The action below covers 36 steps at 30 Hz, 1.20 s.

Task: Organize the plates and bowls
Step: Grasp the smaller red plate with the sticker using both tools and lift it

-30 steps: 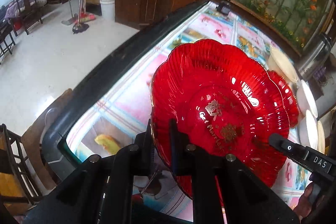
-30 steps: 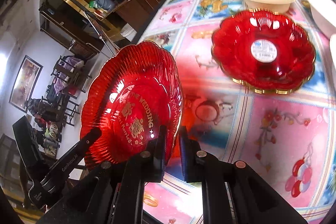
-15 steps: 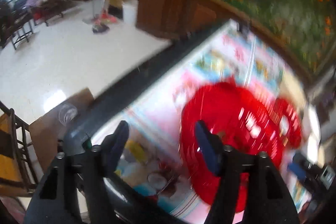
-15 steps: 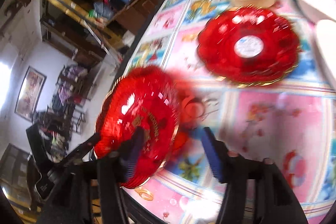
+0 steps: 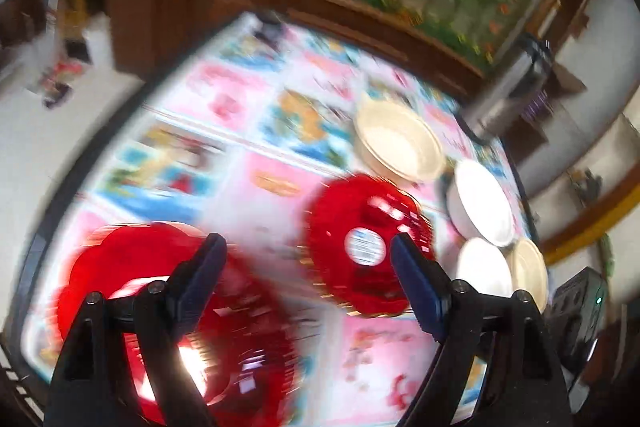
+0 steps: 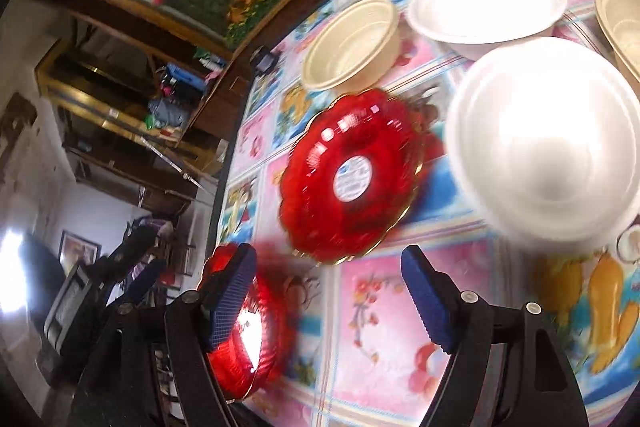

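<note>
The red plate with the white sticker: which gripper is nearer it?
Right, by a little. Right gripper opens just short of the stickered red plate; left gripper opens slightly farther back.

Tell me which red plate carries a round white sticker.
The farther red plate, lying beside the cream bowl, carries it at its centre. The near red plate at the table edge shows none.
</note>
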Each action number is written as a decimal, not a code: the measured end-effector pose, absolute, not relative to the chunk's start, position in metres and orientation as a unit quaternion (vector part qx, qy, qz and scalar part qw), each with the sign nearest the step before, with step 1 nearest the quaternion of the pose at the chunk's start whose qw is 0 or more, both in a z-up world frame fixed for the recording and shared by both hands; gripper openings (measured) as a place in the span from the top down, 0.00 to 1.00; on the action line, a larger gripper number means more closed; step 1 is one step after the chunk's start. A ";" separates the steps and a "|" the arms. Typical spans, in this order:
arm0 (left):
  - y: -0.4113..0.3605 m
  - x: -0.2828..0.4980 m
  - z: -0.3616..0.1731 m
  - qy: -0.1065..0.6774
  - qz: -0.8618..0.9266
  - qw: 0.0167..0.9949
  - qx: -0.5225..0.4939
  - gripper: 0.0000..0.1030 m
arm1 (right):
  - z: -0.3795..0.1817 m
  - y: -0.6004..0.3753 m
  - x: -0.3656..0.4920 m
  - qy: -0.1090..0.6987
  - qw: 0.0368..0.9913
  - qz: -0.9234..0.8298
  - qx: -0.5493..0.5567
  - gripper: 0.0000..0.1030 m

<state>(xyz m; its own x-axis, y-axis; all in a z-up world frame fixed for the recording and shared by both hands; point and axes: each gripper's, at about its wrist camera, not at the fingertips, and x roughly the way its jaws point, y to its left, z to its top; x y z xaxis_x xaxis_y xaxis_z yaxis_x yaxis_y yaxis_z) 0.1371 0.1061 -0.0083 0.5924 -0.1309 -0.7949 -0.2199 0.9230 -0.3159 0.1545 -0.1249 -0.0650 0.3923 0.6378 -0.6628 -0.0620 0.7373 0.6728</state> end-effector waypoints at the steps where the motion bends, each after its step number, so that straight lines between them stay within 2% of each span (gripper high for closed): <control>1: 0.102 0.147 -0.016 0.466 0.025 0.862 -0.198 0.18 | -0.068 -0.126 0.158 0.509 0.781 0.220 0.287 0.25; 11: 0.100 0.203 -0.062 0.538 0.043 0.808 -0.235 0.19 | -0.084 -0.130 0.187 0.523 0.774 0.210 0.289 0.25; 17: 0.095 0.212 -0.076 0.551 0.046 0.800 -0.233 0.21 | -0.095 -0.129 0.194 0.535 0.768 0.197 0.291 0.28; 23: 0.092 0.215 -0.085 0.570 0.055 0.791 -0.216 0.47 | -0.101 -0.127 0.198 0.543 0.769 0.184 0.282 0.36; 26: 0.089 0.217 -0.087 0.575 0.060 0.790 -0.203 0.55 | -0.103 -0.123 0.200 0.546 0.773 0.173 0.272 0.44; 28: 0.088 0.217 -0.088 0.579 0.063 0.790 -0.194 0.74 | -0.107 -0.121 0.202 0.552 0.772 0.165 0.269 0.60; 29: 0.087 0.217 -0.087 0.580 0.062 0.790 -0.189 0.77 | -0.109 -0.120 0.203 0.554 0.771 0.165 0.267 0.65; 31: 0.086 0.216 -0.087 0.583 0.064 0.791 -0.173 0.81 | -0.113 -0.117 0.206 0.561 0.769 0.162 0.260 0.82; 33: 0.087 0.216 -0.087 0.584 0.066 0.791 -0.170 0.85 | -0.117 -0.116 0.207 0.565 0.770 0.155 0.253 0.88; 36: 0.088 0.215 -0.086 0.586 0.064 0.791 -0.167 0.87 | -0.118 -0.118 0.207 0.562 0.772 0.155 0.254 0.89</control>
